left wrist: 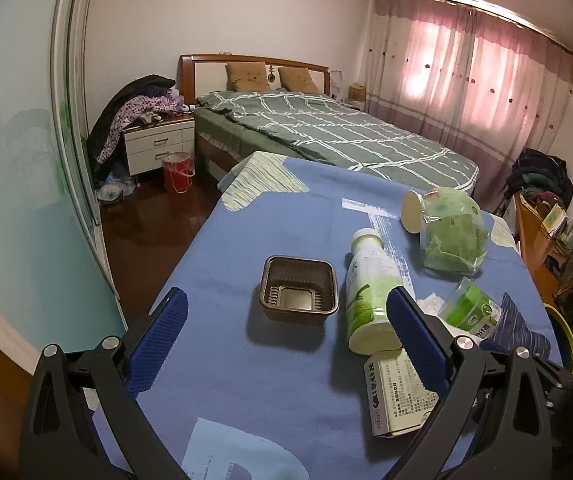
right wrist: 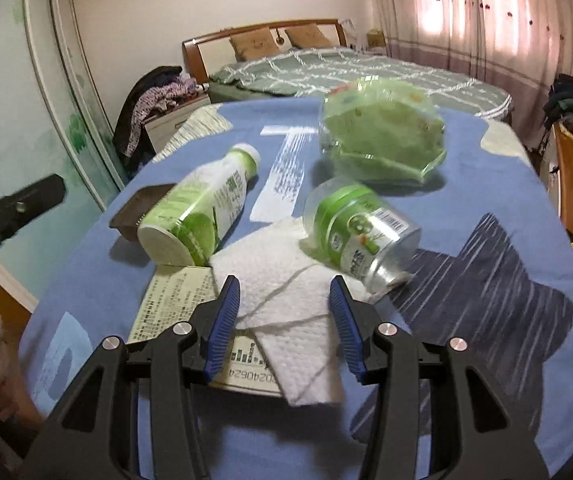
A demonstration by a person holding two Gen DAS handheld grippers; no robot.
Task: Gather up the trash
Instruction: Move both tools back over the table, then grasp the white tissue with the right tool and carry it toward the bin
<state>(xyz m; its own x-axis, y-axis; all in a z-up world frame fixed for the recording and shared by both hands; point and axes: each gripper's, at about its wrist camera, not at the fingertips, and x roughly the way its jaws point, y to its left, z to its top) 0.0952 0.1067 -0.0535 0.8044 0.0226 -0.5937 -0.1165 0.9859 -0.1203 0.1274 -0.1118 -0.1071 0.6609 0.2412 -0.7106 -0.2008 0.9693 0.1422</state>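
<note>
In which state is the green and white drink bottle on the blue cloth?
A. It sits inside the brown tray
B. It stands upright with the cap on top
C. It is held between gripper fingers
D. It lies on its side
D: the bottle lies on its side beside the brown tray, and no gripper holds it.

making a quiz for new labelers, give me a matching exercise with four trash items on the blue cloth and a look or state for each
Items:
1. tray
2. tall bottle
3. paper towel
4. clear jar

States:
a. white, flat, partly over a carton
b. dark brown, square, empty, upright
c. on its side, green screw lid
d. on its side, white cap, green label

Pairs: 1-b, 2-d, 3-a, 4-c
</note>
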